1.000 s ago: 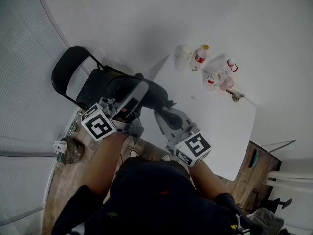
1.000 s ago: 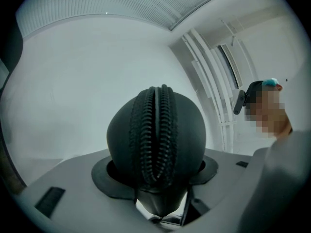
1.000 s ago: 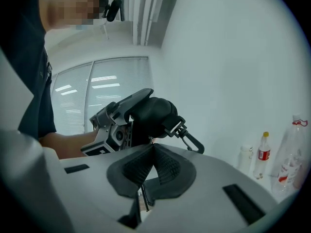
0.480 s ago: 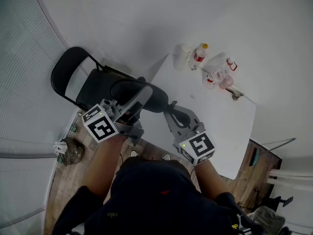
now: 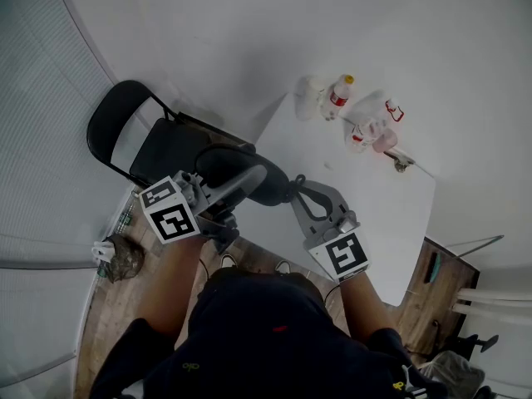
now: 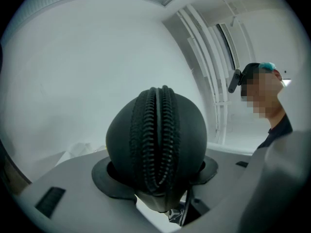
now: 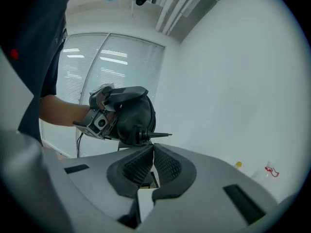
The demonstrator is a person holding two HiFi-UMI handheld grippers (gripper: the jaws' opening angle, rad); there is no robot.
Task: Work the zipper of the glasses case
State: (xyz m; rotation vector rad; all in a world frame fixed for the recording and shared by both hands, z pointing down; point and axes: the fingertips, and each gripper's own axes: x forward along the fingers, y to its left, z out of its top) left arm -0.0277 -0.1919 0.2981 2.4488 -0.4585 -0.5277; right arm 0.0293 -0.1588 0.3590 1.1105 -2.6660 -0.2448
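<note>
The black glasses case (image 5: 235, 167) is held up in the air, over the near left corner of the white table (image 5: 374, 214). My left gripper (image 5: 249, 183) is shut on it, one jaw on each side. In the left gripper view the case (image 6: 156, 144) fills the space between the jaws and its zipper (image 6: 158, 130) runs straight up its middle. My right gripper (image 5: 297, 183) is shut at the case's right end. In the right gripper view the thin zipper pull (image 7: 159, 135) sticks out sideways just beyond the closed tips of the right gripper (image 7: 151, 148), and no grip on it shows.
Several small bottles (image 5: 341, 91) and cups (image 5: 371, 133) stand at the table's far end. A black folding chair (image 5: 154, 144) stands left of the table on the wooden floor (image 5: 112, 298). A person's arms and dark shirt fill the lower part of the head view.
Both grippers and the case have drifted a little to the right and toward the table. The right gripper's tips have come up to the case's end.
</note>
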